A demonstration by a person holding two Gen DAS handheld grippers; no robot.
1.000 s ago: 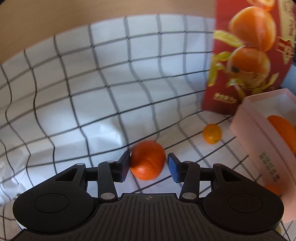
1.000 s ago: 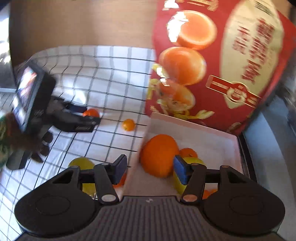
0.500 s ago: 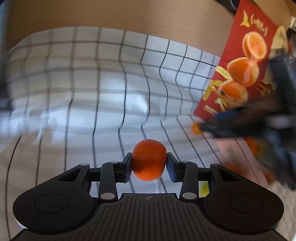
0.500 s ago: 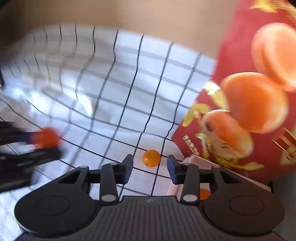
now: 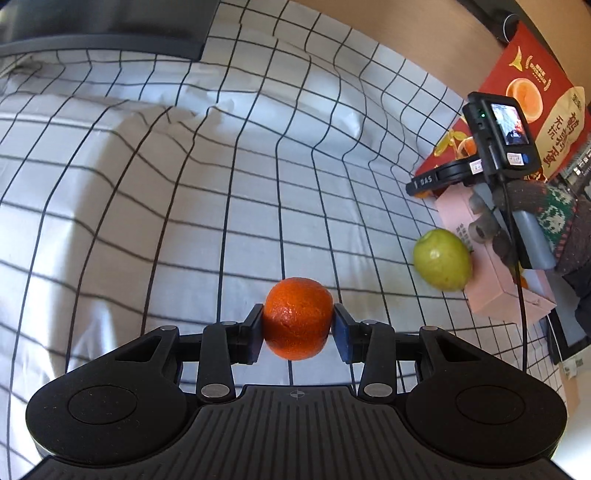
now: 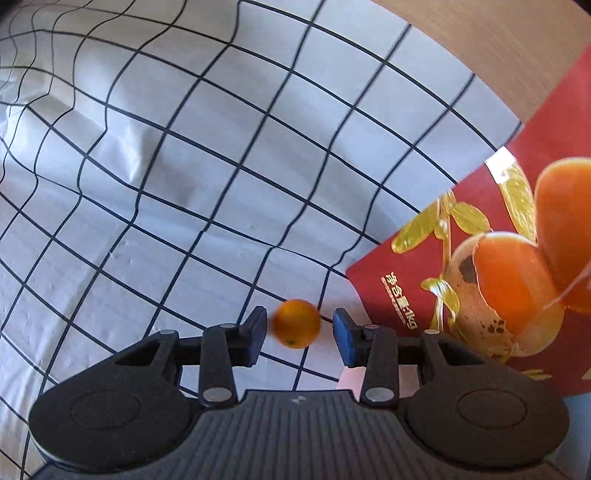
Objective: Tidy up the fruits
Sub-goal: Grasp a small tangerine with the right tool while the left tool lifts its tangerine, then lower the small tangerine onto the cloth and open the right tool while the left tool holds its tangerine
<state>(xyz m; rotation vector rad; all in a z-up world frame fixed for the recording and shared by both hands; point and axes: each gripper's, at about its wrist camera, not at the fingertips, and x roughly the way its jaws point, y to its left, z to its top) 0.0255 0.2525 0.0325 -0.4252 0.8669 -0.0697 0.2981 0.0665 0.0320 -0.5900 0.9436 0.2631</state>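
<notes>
My left gripper (image 5: 297, 334) is shut on a round orange (image 5: 297, 323), held above the checked cloth (image 5: 184, 221). In the right wrist view a small orange fruit (image 6: 296, 324) lies on the cloth between the pads of my right gripper (image 6: 299, 332). There is a gap on each side of it, so neither pad touches it. The left wrist view also shows the right gripper (image 5: 424, 182), held by a gloved hand (image 5: 535, 206) at the far right, above a pink box (image 5: 495, 291). A green fruit (image 5: 441, 258) rests on the cloth against the box.
A red bag printed with oranges (image 6: 480, 277) stands just right of the small fruit, and shows behind the box as the red bag (image 5: 532, 96). A dark flat object (image 5: 103, 29) lies at the cloth's far left edge. Wrinkled cloth fills the left.
The left jaws closed on the orange and carried it leftwards, away from the box. The right gripper left the box, narrowed its jaws and came down around the small orange fruit.
</notes>
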